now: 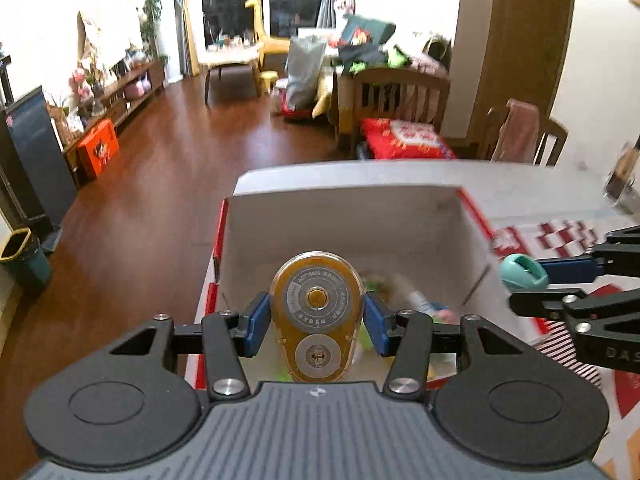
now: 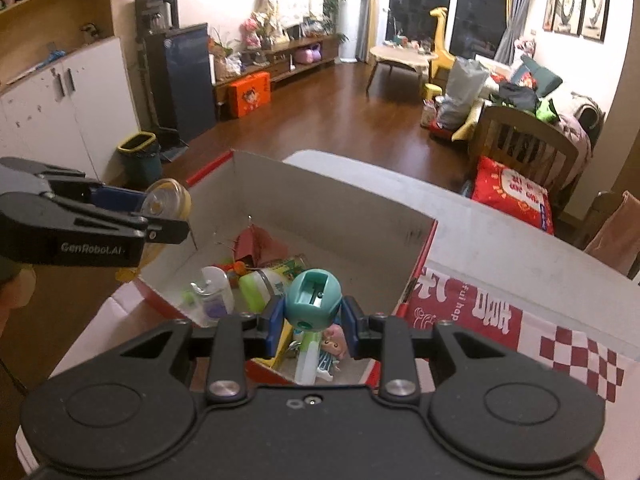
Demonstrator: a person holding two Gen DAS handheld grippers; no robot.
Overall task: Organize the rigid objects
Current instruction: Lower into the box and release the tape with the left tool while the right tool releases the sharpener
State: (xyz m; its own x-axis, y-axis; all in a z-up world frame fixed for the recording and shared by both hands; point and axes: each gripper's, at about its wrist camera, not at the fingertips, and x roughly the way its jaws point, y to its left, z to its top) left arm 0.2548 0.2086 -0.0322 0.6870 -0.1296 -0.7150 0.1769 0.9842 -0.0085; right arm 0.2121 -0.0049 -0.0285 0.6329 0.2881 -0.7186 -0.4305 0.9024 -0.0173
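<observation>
- Box [image 2: 340, 216]: open cardboard carton with white inner walls and red outer edges, standing on the bench [image 2: 520, 236]. Walls are thin and will flex if pushed, so do not lean on the rim. It already contains a white pump bottle [image 2: 214, 292], a green-capped container [image 2: 260, 284] and other small items.
- Correction-tape dispenser [image 1: 318, 316]: amber translucent plastic shell, teardrop outline, two reels visible. Judged light, rigid and smooth. The left gripper [image 1: 318, 320] has its jaws clamped on the dispenser's two flat side edges, near the wider end, holding it over the near left part of the box. This hold across the narrow width suits the part; the glossy shell could slip if pressure drops.
- Pencil sharpener [image 2: 314, 300]: teal rounded plastic body with a rectangular recess on its upper face. Judged light, hard and curved, so liable to roll or twist. The right gripper [image 2: 314, 320] has its jaws closed on opposite sides of the body, holding it above the near right part of the box.
</observation>
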